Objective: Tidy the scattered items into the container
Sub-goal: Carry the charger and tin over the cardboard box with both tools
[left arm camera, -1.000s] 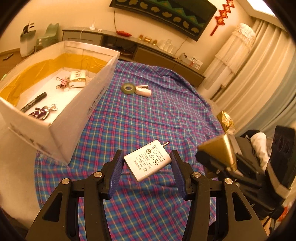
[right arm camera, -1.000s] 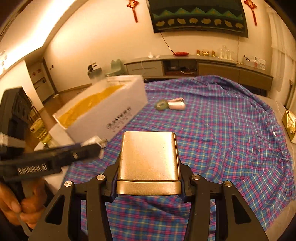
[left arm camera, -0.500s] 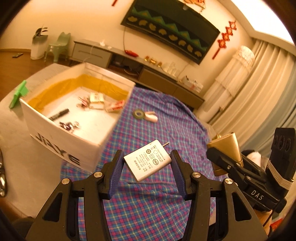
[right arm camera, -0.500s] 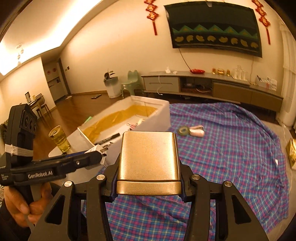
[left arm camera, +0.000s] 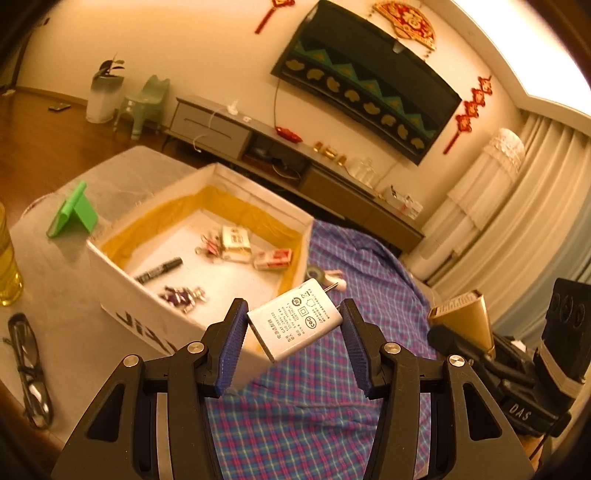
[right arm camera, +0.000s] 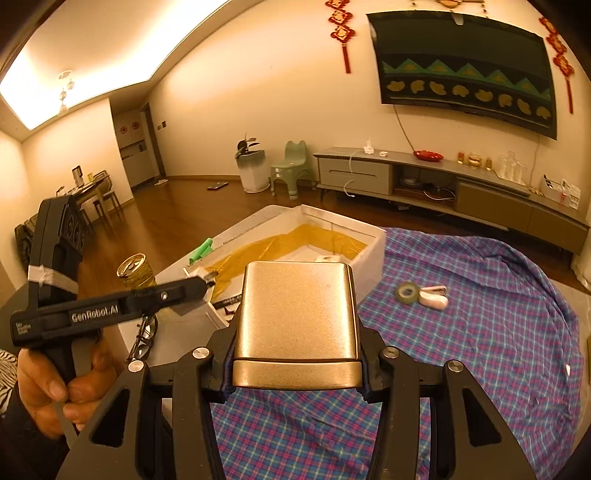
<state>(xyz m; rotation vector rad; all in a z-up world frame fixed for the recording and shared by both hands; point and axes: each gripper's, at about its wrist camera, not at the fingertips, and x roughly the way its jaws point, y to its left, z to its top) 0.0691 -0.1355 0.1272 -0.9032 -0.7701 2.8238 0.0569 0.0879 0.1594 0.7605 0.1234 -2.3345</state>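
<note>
1. White box [left arm camera: 207, 295] with the yellow lining sits at the plaid cloth's [left arm camera: 325, 406] edge; a marker [left arm camera: 159, 269] and small packets are inside.
2. Right gripper [right arm camera: 295, 373] is clamped on a gold case [right arm camera: 295, 317], held above the cloth.
3. Left gripper [left arm camera: 293, 339] pinches a white charger [left arm camera: 295, 321] beside the box's near corner.
4. Tape roll [right arm camera: 407, 293] and a white stapler [right arm camera: 434, 297] lie touching on the cloth.

A home living room is shown. A covered television [right arm camera: 465, 70] is mounted on the wall at 1 o'clock in the right wrist view, flanked by red knot ornaments [right arm camera: 341, 33]. A low media console [right arm camera: 424, 177] is set beneath it. A green child's chair [right arm camera: 293, 166] and a potted plant [right arm camera: 249, 146] are seen at 12 o'clock, curtains [left arm camera: 517, 206] at 2 o'clock in the left wrist view.
</note>
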